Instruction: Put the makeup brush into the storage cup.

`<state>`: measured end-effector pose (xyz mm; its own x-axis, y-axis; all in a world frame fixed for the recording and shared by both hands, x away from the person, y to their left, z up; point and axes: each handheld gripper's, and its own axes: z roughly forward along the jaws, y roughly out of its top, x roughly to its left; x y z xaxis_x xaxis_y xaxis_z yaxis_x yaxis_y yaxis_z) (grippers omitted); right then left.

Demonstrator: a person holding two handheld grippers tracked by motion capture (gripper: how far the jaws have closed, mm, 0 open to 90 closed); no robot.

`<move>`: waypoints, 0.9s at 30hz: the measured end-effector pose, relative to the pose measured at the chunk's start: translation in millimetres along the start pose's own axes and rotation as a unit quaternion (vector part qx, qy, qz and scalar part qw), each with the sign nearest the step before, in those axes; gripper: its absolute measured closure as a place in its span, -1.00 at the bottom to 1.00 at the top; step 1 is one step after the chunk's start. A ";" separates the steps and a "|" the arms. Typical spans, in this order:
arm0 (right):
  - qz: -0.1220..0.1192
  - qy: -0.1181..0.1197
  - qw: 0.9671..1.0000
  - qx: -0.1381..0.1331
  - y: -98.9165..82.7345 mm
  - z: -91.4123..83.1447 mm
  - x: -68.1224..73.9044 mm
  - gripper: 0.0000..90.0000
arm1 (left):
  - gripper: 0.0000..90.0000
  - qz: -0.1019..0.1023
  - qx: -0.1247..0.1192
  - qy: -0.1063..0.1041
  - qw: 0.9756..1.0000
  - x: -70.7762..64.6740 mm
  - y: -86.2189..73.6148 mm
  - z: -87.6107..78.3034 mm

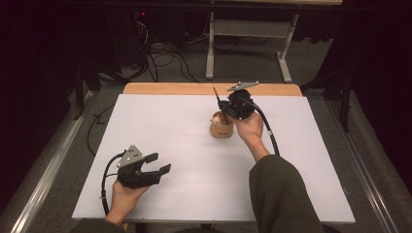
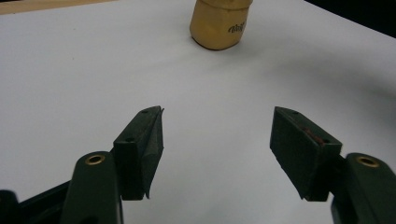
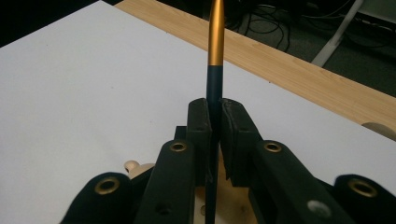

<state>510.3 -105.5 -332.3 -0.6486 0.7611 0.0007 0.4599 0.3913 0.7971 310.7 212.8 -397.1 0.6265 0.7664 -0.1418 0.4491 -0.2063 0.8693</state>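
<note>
The right gripper [image 1: 224, 105] has its fingers [image 3: 198, 135] clamped flat on the dark shaft of a slim pen [image 3: 215, 70] with a gold upper part, held upright directly over the small tan holder [image 1: 221, 127], probably so it can go straight down into it or come straight out. The holder stands toward the far edge of the desk [image 1: 160, 121], right of the middle. The left gripper [image 1: 158, 165] waits near the front left corner, fingers [image 2: 144, 149] spread wide and empty, aimed at the holder [image 2: 219, 23], perhaps ready to steady it.
</note>
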 end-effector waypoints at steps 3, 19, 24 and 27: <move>-0.001 0.001 1.000 0.000 -1.7 0.4 -0.8 0.88 | -0.21 -0.001 0.000 0.000 1.000 0.1 0.0 0.1; -0.002 0.000 1.000 0.015 -6.1 -0.3 -2.5 0.87 | -0.21 0.000 0.002 0.001 1.000 0.1 -0.1 0.3; -0.003 0.001 1.000 0.018 -7.0 0.4 -3.4 0.87 | -0.21 0.000 0.003 0.002 1.000 0.3 -0.3 -0.1; -0.003 0.000 1.000 0.024 -7.9 1.2 -3.3 0.87 | -0.21 -0.002 0.000 0.002 1.000 0.8 -0.1 -0.1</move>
<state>509.5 -110.5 -339.3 -0.6509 0.7592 -0.0039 0.4845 0.4193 0.7678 311.1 213.5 -397.3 0.6226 0.7693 -0.1433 0.4518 -0.2039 0.8685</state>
